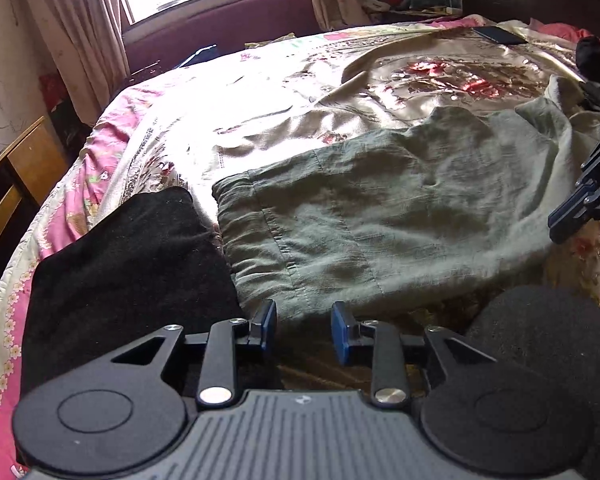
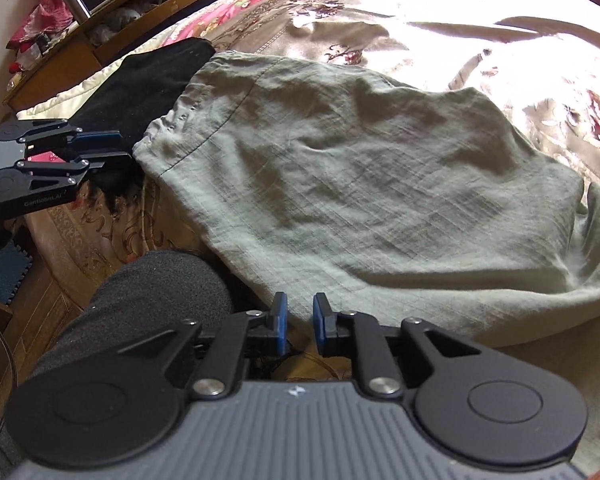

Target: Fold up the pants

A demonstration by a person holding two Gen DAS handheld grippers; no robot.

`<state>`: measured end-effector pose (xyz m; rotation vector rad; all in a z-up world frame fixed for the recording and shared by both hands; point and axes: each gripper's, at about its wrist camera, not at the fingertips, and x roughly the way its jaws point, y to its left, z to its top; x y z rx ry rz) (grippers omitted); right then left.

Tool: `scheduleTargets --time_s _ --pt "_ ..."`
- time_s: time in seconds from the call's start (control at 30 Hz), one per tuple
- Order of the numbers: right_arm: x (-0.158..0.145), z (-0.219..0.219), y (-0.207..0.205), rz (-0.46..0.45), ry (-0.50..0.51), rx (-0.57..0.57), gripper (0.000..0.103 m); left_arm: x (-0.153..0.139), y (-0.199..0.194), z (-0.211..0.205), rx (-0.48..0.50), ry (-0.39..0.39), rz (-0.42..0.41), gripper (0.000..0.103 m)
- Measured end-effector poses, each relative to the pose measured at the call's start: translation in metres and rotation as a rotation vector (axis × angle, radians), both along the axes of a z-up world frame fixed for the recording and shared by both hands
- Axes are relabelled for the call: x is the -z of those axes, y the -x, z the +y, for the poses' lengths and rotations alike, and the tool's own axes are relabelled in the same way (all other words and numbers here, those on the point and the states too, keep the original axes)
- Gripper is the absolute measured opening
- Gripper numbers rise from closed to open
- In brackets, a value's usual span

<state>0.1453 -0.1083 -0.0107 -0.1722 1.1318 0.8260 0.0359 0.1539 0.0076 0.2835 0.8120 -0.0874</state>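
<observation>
Grey-green pants (image 1: 380, 216) lie folded over on the floral bedspread, waistband toward the black cloth; they also show in the right wrist view (image 2: 360, 184). My left gripper (image 1: 304, 332) is open and empty, just short of the pants' near edge by the waistband. It also shows from the side in the right wrist view (image 2: 118, 146), open. My right gripper (image 2: 300, 322) is open and empty at the pants' near edge. Part of its body shows at the right edge of the left wrist view (image 1: 592, 184).
A black folded garment (image 1: 128, 264) lies left of the pants. A dark-trousered knee (image 2: 160, 292) is against the bed edge. A phone (image 1: 500, 35) lies at the far side of the bed. A wooden cabinet (image 1: 16, 184) stands left of the bed.
</observation>
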Motion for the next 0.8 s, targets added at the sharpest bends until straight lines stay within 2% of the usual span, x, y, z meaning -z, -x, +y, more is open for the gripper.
scheduleTargets --time_s 0.03,0.1,0.2,0.27,0.3,0.43,0.53,0.63,0.73,0.8 --pt "0.002 0.0 0.0 -0.002 0.002 0.01 0.017 0.011 -0.007 -0.008 0.013 -0.054 0.017 0.045" --pt "0.0 -0.002 -0.001 -0.008 -0.003 0.021 0.017 0.02 -0.017 -0.009 0.019 -0.091 0.023 0.045" --pt "-0.004 -0.003 -0.005 -0.027 -0.002 0.028 0.017 0.018 -0.03 0.005 -0.003 -0.056 0.014 0.048" --pt "-0.001 -0.001 -0.009 -0.02 0.022 0.026 0.023 0.019 -0.035 0.013 -0.01 -0.046 0.03 0.052" --pt "0.001 0.0 -0.009 -0.004 0.035 0.021 0.023 0.021 -0.034 0.015 -0.001 -0.037 0.049 0.052" --pt "-0.013 0.001 -0.003 0.002 0.009 -0.023 0.023 0.017 -0.016 0.005 0.045 -0.085 0.062 0.053" --pt "-0.032 0.007 -0.011 -0.03 -0.044 -0.028 0.025 0.004 -0.006 0.005 0.037 -0.043 0.055 0.053" --pt "-0.042 0.017 -0.037 -0.095 -0.079 0.016 0.028 -0.011 0.001 0.006 0.022 -0.021 0.009 0.053" --pt "-0.032 0.031 -0.071 -0.148 -0.082 0.058 0.028 -0.022 -0.002 0.004 0.017 0.053 -0.059 0.055" --pt "-0.016 0.039 -0.093 -0.171 -0.054 0.081 0.028 -0.017 -0.01 -0.001 0.027 0.1 -0.075 0.059"
